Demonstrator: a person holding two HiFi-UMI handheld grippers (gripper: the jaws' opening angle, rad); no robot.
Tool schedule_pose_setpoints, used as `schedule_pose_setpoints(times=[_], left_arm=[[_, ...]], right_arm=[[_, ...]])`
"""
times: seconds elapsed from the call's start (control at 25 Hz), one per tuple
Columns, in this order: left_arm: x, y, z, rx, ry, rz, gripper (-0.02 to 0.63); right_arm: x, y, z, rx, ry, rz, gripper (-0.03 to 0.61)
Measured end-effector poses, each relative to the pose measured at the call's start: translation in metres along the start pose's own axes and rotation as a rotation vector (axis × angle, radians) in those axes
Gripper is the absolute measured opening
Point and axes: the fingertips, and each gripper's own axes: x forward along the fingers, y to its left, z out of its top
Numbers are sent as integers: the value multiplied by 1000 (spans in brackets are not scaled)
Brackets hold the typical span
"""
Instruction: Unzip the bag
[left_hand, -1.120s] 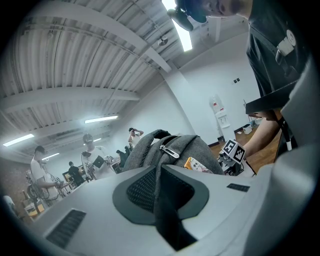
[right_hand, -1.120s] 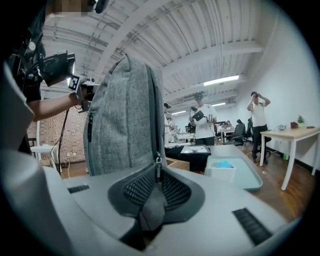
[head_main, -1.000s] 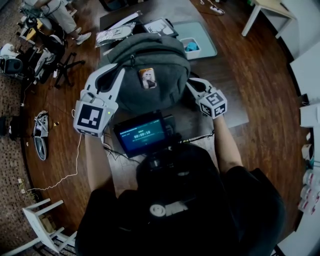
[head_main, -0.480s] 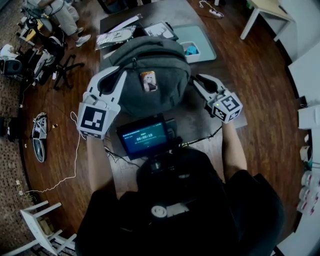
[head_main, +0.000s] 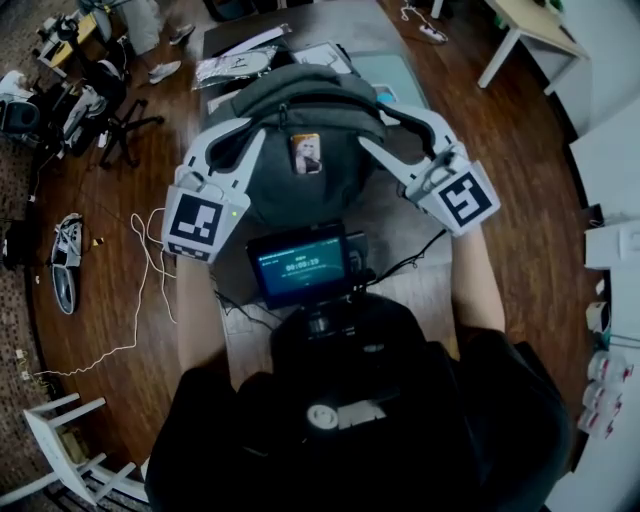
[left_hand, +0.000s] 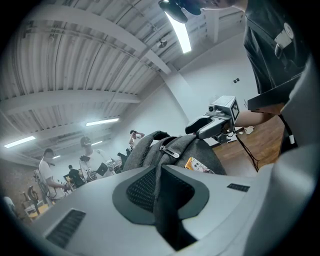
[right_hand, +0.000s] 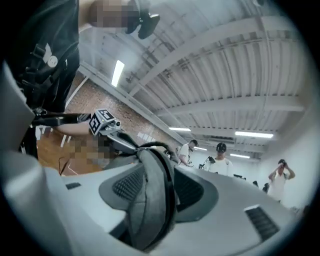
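Seemingly left gripper (left_hand: 159, 172) pinches bag (left_hand: 200, 150) fabric; head view hides contact.

I count one bag (head_main: 300, 120), with one zip pull (left_hand: 169, 152) showing near its top and one picture card (head_main: 305, 152) on its front. There is one table (head_main: 392, 226) and one screen (head_main: 300, 268). Behind the bag lies one silvery packet (head_main: 235, 68). On the floor I find one white chair (head_main: 60, 450) and one white cable (head_main: 140, 290). My right gripper view shows three people: one person (right_hand: 188, 149) on the left, another in the middle, a third on the right.
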Motion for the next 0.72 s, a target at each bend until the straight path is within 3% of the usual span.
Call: schedule_pose_setpoints(times=[0.16,0.24,0.52,0.72], left_arm=[[4,-1,-1,5,5,7,41],[8,0,0,17,6,15,44],[11,-6,12,128,16,19,53],[1,-23,19,237,16,7,132]], right_arm=[[32,6,-5,-92,71,73,222],[41,7,-10,-112,89,79,169],[45,3,-15,-79,126,83,126],[42,14,-10,-74,125,81,126]])
